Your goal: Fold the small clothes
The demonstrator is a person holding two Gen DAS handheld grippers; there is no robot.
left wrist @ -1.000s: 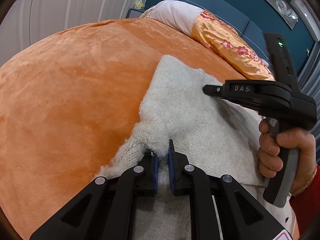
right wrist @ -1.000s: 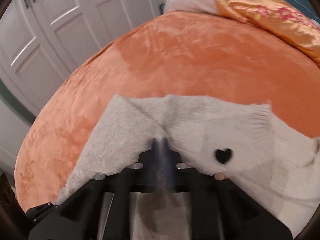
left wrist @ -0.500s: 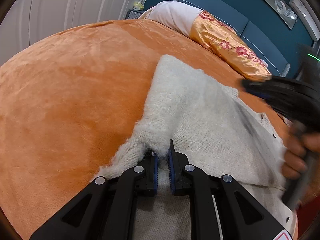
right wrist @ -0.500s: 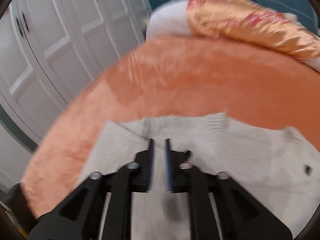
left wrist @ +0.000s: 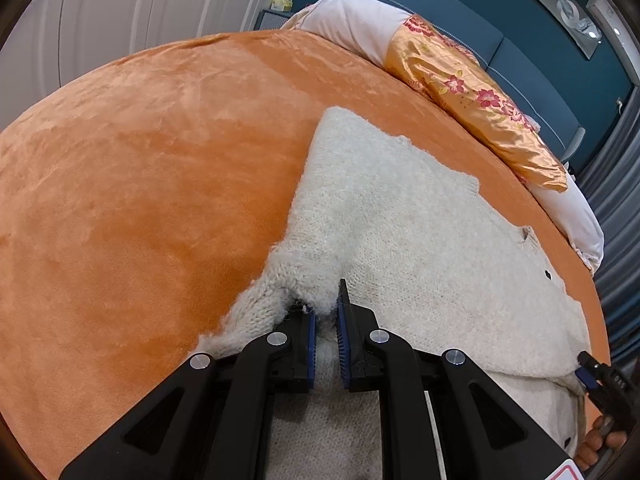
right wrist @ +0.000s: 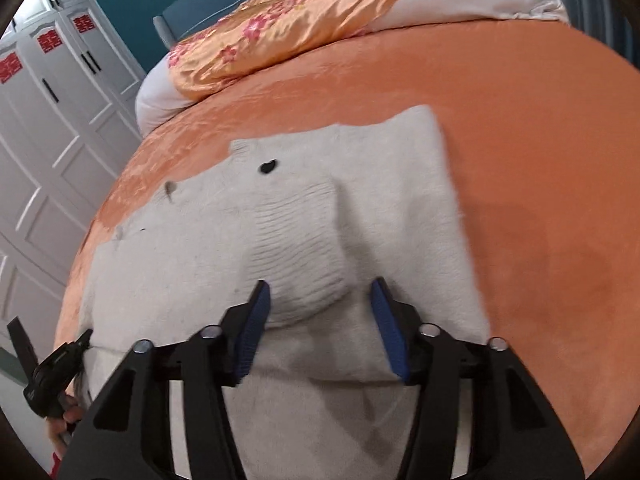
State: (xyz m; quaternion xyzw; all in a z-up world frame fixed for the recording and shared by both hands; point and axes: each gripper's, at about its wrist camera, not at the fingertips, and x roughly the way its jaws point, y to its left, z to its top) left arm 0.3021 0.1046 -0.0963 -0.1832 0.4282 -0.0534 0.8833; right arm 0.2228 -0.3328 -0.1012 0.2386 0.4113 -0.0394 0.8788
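A small cream knit sweater (left wrist: 404, 224) lies spread on the orange bedspread (left wrist: 132, 184). My left gripper (left wrist: 325, 312) is shut on a bunched bit of its left edge. In the right wrist view the sweater (right wrist: 224, 240) shows a black heart mark and a ribbed cuff (right wrist: 304, 248) folded over its body. My right gripper (right wrist: 318, 300) is open, its jaws on either side of that cuff just above the cloth. The right gripper's tip also shows at the left wrist view's lower right (left wrist: 592, 374). The left gripper shows at the right wrist view's lower left (right wrist: 60, 364).
An orange flowered pillow (left wrist: 476, 96) on white bedding (left wrist: 352, 28) lies along the head of the bed by the blue headboard. White wardrobe doors (right wrist: 44, 128) stand beside the bed. Orange bedspread extends left of the sweater.
My right gripper swung from the sweater's top to its lower right side and opened its jaws. The left gripper has held still on the sweater's edge.
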